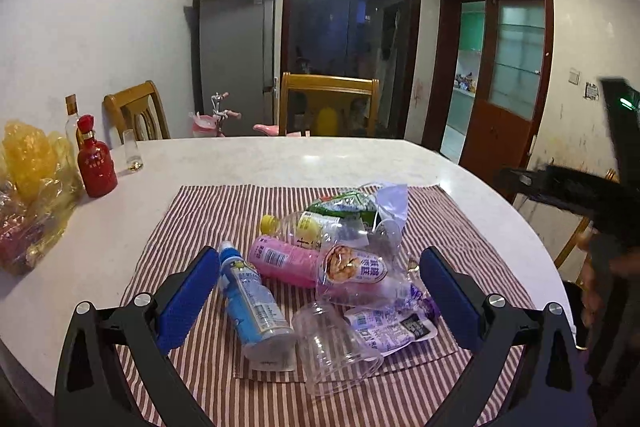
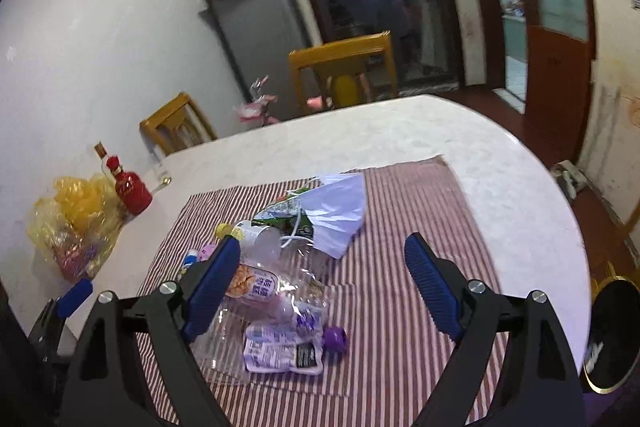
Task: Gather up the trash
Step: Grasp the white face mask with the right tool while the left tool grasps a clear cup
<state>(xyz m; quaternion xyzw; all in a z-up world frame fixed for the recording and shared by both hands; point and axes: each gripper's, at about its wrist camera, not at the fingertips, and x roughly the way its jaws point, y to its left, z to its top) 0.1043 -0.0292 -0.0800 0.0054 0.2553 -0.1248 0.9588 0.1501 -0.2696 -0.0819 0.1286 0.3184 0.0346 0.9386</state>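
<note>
The trash pile (image 1: pixel 332 267) of bottles, cups and wrappers lies on a striped cloth (image 1: pixel 208 211) near the table's (image 1: pixel 280 159) front edge; the left gripper (image 1: pixel 316 291) and right gripper (image 2: pixel 324 279) hover over it, jaws spread, empty; a red bottle (image 1: pixel 96 163) stands at the left edge; wooden chairs (image 1: pixel 328 103) line the far side.

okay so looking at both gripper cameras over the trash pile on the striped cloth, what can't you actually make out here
- Trash bin: right wrist view, cut off by the picture's edge; its inside is unseen.
- Blue bottle: right wrist view, mostly hidden behind the right gripper's left finger.
- Green wrapper: left wrist view, partly covered by a clear bag; print too small.
- Right gripper in the left wrist view: blurred, cut off at the edge.
- Left gripper: open, nothing held.
</note>
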